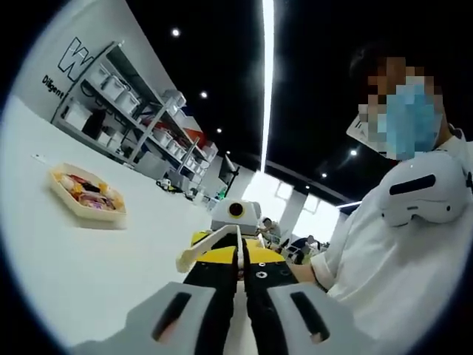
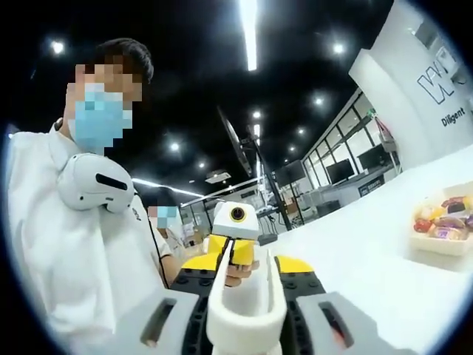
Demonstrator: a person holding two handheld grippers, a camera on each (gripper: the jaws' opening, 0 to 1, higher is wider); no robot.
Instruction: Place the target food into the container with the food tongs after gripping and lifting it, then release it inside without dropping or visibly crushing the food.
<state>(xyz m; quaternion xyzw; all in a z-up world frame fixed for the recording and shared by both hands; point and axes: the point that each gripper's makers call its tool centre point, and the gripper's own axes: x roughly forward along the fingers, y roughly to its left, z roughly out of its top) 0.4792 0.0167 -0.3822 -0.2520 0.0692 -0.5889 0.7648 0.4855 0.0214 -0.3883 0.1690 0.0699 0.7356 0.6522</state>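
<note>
Pre-pickup: right tongs (image 2: 247, 314) clamp white tool (image 2: 238, 292), left tongs (image 1: 238, 307) state unclear; next, reach tray (image 2: 440, 248) at 3 o'clock.

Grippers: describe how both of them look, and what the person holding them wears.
Each gripper, the left gripper and the right gripper, has grey jaws with dark slots, on a black and yellow body. The person wears a white shirt, with a white headset at the neck.

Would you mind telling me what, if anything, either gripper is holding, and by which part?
The right gripper holds the white plastic food tongs by their looped hinge end. The left gripper appears shut on nothing.
</note>
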